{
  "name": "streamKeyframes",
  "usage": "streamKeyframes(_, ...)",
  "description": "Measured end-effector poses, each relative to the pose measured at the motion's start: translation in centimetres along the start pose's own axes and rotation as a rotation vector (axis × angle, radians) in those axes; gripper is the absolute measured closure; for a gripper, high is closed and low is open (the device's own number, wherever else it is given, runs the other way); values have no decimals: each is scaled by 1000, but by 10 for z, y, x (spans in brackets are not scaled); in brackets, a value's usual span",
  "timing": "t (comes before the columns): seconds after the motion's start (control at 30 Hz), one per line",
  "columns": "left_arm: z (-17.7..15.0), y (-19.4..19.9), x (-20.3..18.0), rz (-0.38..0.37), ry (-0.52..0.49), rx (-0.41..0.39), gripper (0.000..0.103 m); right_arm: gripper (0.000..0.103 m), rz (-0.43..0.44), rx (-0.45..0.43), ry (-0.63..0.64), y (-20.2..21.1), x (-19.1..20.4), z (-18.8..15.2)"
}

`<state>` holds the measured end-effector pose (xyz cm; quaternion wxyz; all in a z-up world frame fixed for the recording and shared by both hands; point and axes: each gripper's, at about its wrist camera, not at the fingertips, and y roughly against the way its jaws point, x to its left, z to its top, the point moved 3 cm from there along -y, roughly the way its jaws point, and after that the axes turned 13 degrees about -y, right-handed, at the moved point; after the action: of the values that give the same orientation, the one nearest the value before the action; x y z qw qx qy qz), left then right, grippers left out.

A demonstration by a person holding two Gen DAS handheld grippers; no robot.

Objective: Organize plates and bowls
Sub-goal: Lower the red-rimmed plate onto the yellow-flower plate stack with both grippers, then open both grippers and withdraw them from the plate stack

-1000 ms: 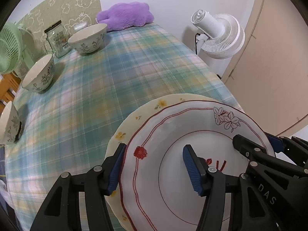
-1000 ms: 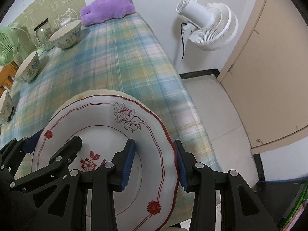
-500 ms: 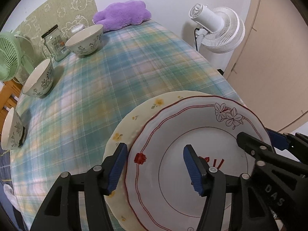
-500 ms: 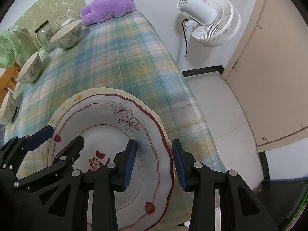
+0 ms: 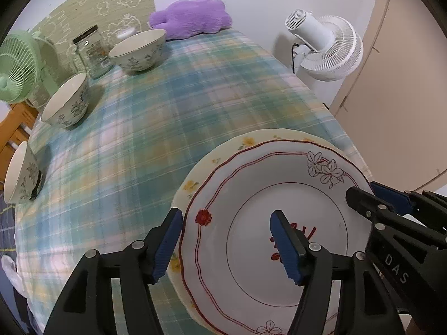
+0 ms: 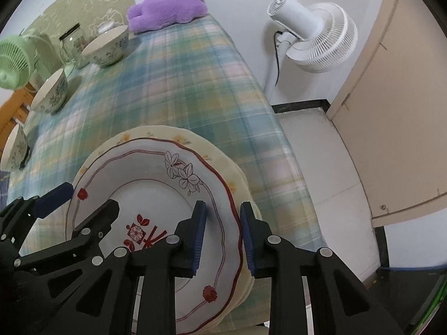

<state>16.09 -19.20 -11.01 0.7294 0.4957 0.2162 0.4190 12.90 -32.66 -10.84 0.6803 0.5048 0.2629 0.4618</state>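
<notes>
Right wrist view: right gripper [image 6: 222,237] jaws closing over the red-rimmed plate [image 6: 156,195] rim, atop the yellow plate [image 6: 223,156] near the worktop [image 6: 181,83] edge. Left gripper [image 5: 226,243] jaws opening, released astride the opposite rim. Risk: a one-sided pinch may tip or slide the stack off.

A plaid-covered table [image 5: 195,106] bears three bowls [image 5: 138,48], a jar [image 5: 92,51], a purple cushion [image 5: 192,18] and stacked plates [image 5: 251,145].

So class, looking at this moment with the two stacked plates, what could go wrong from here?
1. The red-rimmed plate sits off-centre on the yellow plate; a pull by the closing right gripper could slide it.
2. The stack lies near the table edge and could tip off.
3. The left gripper is opening, leaving one-sided support.
</notes>
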Motion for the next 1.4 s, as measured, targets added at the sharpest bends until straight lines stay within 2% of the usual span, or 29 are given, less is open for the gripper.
streamKeyframes(0.17,-4,2,4,-8,8,-4,32,69,-22,0,25,-1,7,-1)
streamKeyframes(0.23,-7,4,9,-5,22,-4,32,60,-30,13,27,-2,10,-2)
streamKeyframes(0.33,-15,7,17,-5,50,-4,26,49,-18,33,4,-2,10,-4)
streamKeyframes(0.53,-37,20,32,-29,89,1,14,37,-5,13,-22,10,13,-18)
streamKeyframes(0.67,-47,30,39,-41,101,3,12,36,21,-11,-28,22,21,-27)
streamKeyframes(0.87,-46,48,59,-14,170,-36,9,37,56,-39,-16,35,36,-24)
streamKeyframes(0.97,-44,55,71,21,211,-55,9,37,77,-93,26,45,48,-16)
streamKeyframes(1.13,-48,67,99,88,298,-81,9,37,141,-131,88,53,74,-6)
streamKeyframes(1.4,-65,77,156,153,381,-93,9,37,217,-122,156,52,131,-2)
